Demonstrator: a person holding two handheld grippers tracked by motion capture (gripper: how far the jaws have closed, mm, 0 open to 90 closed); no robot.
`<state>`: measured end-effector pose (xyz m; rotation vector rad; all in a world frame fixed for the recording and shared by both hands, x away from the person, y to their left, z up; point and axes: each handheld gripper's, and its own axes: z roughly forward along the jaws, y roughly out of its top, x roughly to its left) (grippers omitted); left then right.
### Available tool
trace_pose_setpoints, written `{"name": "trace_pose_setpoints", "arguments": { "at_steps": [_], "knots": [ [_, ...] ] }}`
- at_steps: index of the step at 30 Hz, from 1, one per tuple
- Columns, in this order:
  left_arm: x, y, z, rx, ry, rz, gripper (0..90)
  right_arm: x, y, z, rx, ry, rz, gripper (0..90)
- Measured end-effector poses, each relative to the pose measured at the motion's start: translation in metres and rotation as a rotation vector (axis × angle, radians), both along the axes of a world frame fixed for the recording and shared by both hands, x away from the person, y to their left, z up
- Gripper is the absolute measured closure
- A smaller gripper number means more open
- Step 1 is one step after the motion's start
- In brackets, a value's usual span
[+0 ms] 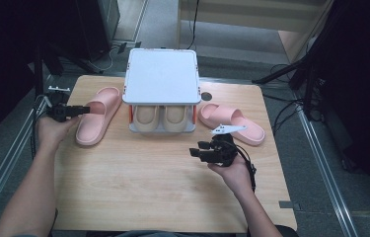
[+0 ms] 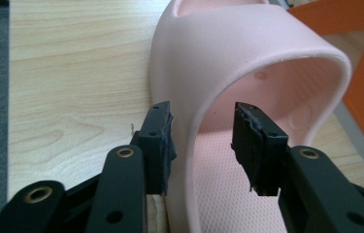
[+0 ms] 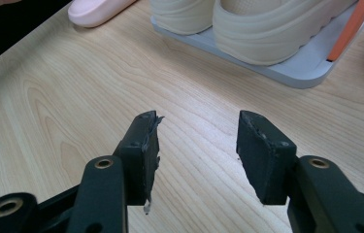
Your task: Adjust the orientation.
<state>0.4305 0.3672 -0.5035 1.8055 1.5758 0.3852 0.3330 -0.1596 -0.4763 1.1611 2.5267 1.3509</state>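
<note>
Left gripper view: the left gripper (image 2: 203, 145) stands open astride the strap wall of a pink slipper (image 2: 247, 63), one jaw outside, one inside. A sound grip likely needs deeper seating before closing squarely. The right gripper (image 3: 196, 155) hangs open over bare table (image 3: 73, 121), short of the shoe rack (image 3: 306, 68).

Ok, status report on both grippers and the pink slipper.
Left gripper open, jaws straddling the left pink slipper's strap. Right gripper open over bare table. Nothing in the way.
</note>
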Motion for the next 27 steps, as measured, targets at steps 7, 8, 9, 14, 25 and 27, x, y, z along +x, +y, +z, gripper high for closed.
{"name": "trace_pose_setpoints", "arguments": {
  "at_steps": [7, 8, 9, 14, 25, 27],
  "knots": [
    [0.009, -0.005, -0.006, 0.014, -0.001, 0.011, 57.7, -0.004, -0.005, 0.000, -0.001, 0.001, -0.015, 51.0],
    [0.011, -0.006, -0.006, 0.015, 0.000, 0.016, 57.7, -0.004, -0.005, 0.000, 0.000, 0.003, -0.019, 51.0],
    [0.011, -0.006, -0.006, 0.015, 0.000, 0.016, 57.7, -0.005, -0.006, 0.000, 0.001, 0.003, -0.021, 51.0],
    [0.013, -0.005, -0.007, 0.004, -0.031, 0.036, 61.0, -0.007, -0.008, -0.001, -0.003, 0.001, -0.027, 51.0],
    [0.011, -0.003, -0.002, 0.053, -0.030, 0.085, 80.4, -0.008, -0.009, -0.001, -0.001, 0.003, -0.030, 51.0],
    [0.010, -0.002, -0.001, 0.046, -0.014, 0.091, 81.5, -0.008, -0.009, -0.001, -0.002, 0.001, -0.028, 50.9]
  ]
}}
